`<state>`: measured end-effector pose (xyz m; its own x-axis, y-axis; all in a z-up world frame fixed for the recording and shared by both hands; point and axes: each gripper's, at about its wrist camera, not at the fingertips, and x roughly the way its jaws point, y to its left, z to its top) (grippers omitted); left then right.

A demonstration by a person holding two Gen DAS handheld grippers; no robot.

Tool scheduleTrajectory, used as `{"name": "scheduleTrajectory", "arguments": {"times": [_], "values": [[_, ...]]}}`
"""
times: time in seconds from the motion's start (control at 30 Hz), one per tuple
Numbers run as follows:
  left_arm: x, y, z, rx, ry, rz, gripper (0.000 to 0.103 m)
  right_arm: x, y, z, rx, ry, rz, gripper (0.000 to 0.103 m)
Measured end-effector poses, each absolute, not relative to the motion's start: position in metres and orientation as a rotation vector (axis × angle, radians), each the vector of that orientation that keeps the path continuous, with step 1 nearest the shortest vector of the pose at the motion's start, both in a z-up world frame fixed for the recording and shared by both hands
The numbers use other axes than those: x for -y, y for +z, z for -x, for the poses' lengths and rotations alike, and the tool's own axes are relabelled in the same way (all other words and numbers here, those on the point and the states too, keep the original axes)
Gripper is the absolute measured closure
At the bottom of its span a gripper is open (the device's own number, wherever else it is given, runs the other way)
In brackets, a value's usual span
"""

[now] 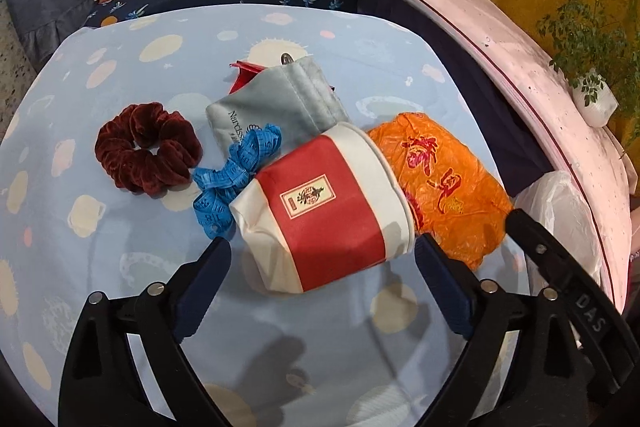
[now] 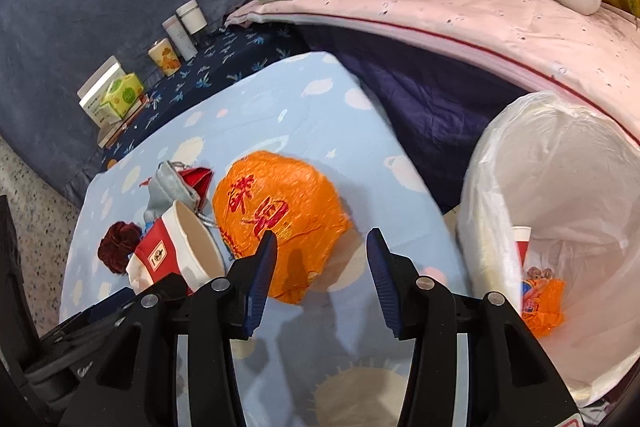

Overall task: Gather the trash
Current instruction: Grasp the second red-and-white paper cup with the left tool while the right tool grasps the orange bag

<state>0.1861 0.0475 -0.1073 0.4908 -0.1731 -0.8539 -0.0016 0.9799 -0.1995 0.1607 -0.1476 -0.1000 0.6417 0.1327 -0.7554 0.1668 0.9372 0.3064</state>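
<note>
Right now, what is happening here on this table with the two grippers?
A person is clearing trash from a table with a light blue cloth. The left gripper is open around a red and white paper cup lying on its side. The right gripper is open just before a crumpled orange plastic bag. Beside the table stands a bin with a white liner, which already holds another cup and an orange wrapper.

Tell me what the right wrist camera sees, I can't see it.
The open right gripper hovers over a crumpled orange plastic bag on a light blue spotted cloth. A white-lined trash bin stands to its right.
</note>
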Motion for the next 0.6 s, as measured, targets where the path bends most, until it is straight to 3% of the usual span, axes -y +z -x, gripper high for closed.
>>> {"name": "scheduleTrajectory", "arguments": {"times": [0.4,0.6], "values": [[-0.036,-0.117,-0.211,-1.110,-0.018,0.256,0.010,0.157,-0.104,-0.167,-0.897,0.006,-0.409,0.057],[-0.037,-0.121,-0.211,-1.113,-0.016,0.211,0.015,0.149,-0.112,-0.170,-0.915,0.032,-0.403,0.057]]}}
